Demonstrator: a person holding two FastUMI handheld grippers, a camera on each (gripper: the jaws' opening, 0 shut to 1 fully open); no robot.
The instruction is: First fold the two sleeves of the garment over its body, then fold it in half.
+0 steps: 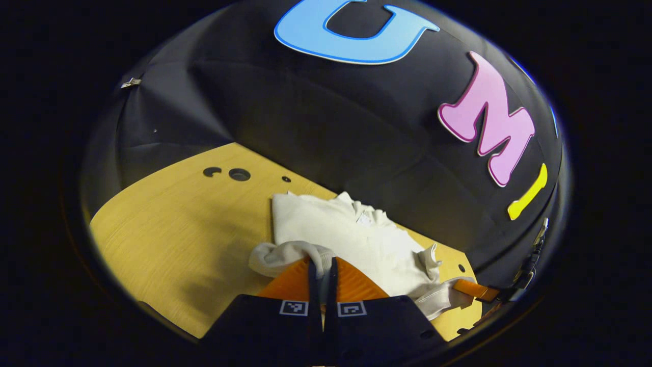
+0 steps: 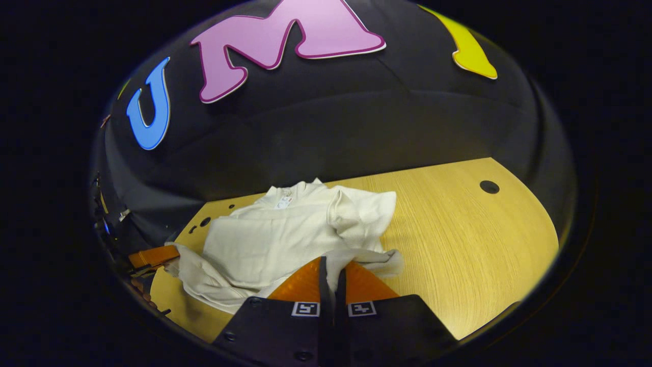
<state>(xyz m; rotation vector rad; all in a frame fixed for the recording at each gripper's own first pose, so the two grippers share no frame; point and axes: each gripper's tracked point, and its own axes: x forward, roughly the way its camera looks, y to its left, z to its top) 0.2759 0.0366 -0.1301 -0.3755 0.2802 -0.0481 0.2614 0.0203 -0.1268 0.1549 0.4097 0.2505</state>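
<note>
Right at the bottom of the left gripper view, the left gripper (image 1: 321, 265) has its two fingers drawn nearly together w/ a bunched fold of the cream-white knit long-sleeved garment (image 1: 351, 234) pinched between them; the cloth spills out to the left of the tips as a rounded lump, so the jaws are clamped on fabric at what looks like the near hem or a cuff. Just past the tips the garment's body spreads flat on the pale yellow wood-grain table (image 1: 168, 239), neck opening and a small label toward the far side, approx. at the table's back edge by the black cloth wall (image 1: 326, 127). Far right in that view, the other gripper's finger touches a sleeve end at the table's edge.

Same story in the right gripper view: the right gripper (image 2: 332, 272) at the bottom, fingers close together, a thin strip of the garment (image 2: 270, 239) running up between them, jaws gripping it. Beyond the tips a sleeve lies crumpled and folded over the body's right part; the body stretches away to the left, collar farthest. At far left the left gripper's finger sits against the garment's edge. Bare table (image 2: 468, 229) runs off right, w/ a round dark hole (image 2: 489, 186) near the far rim.
</note>
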